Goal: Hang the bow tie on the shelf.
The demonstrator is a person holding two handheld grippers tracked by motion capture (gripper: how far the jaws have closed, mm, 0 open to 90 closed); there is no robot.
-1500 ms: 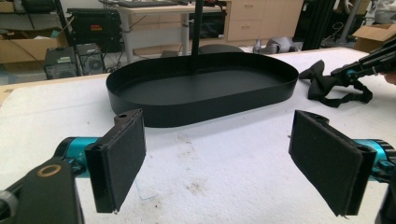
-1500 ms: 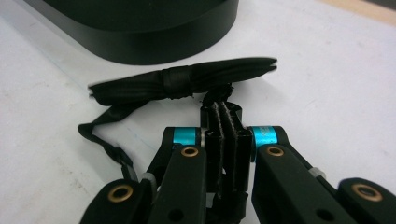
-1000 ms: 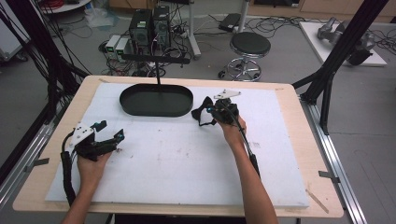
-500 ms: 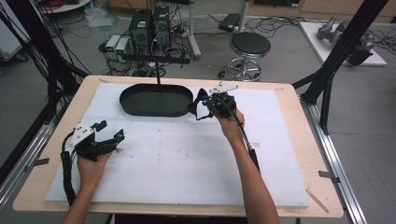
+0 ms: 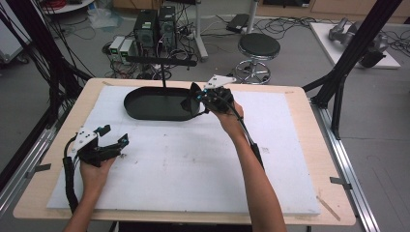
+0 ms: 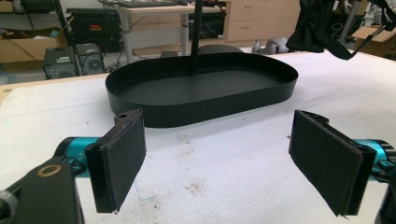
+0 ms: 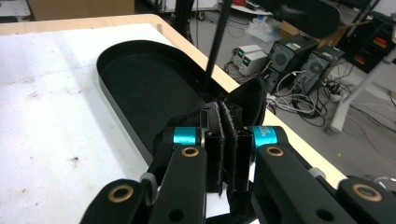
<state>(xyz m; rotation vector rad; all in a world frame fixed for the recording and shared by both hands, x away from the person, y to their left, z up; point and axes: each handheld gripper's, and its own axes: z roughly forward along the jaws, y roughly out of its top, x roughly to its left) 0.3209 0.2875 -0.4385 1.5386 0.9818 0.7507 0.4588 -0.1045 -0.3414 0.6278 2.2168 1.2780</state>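
Right tool [image 5: 196, 100] clenched on black cloth [image 5: 189, 100], now lifted higher and nearer the right end of the black tray [image 5: 145, 112] than before. Left tool [image 5: 116, 143] released, unmoved on the white surface [image 5: 193, 164]

Matt black tray [image 5: 145, 110], soft black cloth [image 5: 189, 100]

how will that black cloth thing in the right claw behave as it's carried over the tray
The black cloth probably stays floppy: it sags in folds from the shut right claw. It looks light, held by one pinch. Draped low over the black tray, it may brush the rim.
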